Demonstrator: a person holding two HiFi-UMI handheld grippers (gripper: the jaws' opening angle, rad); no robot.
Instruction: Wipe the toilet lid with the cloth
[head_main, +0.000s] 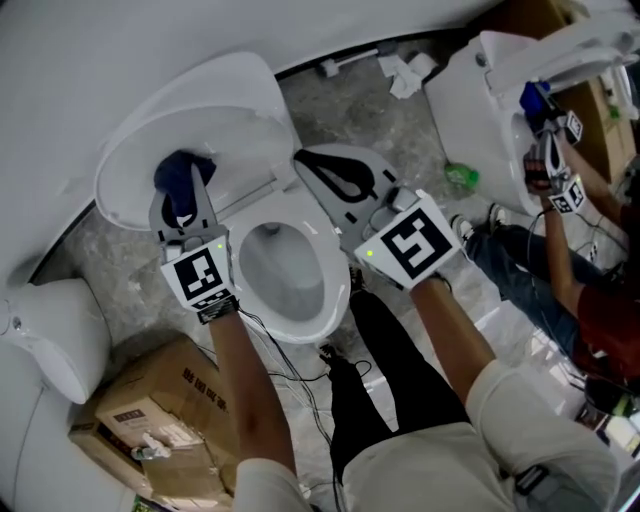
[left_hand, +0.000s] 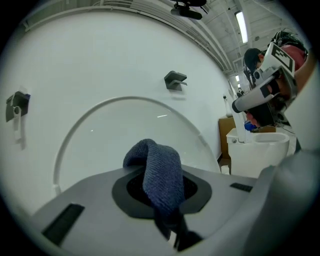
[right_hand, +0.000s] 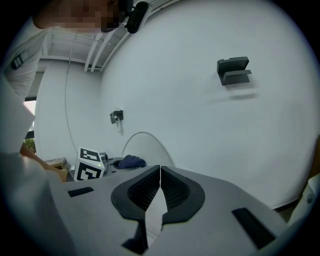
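The white toilet lid (head_main: 205, 110) stands raised behind the bowl and seat (head_main: 300, 290). My left gripper (head_main: 184, 192) is shut on a dark blue cloth (head_main: 181, 172) and holds it against the lid's inner face, low on it. In the left gripper view the cloth (left_hand: 161, 176) bulges up out of the jaws, with the lid (left_hand: 110, 135) close in front. My right gripper (head_main: 322, 170) hovers over the bowl's far right rim, shut with nothing in it. Its pads (right_hand: 172, 187) meet in the right gripper view, where the cloth (right_hand: 131, 161) and lid (right_hand: 147, 146) show at left.
A cardboard box (head_main: 150, 415) lies on the floor at lower left beside another toilet (head_main: 50, 340). A third toilet (head_main: 480, 100) stands at upper right, where another person (head_main: 560, 250) works with grippers. Crumpled paper (head_main: 405, 72), a green object (head_main: 461, 177) and cables lie on the floor.
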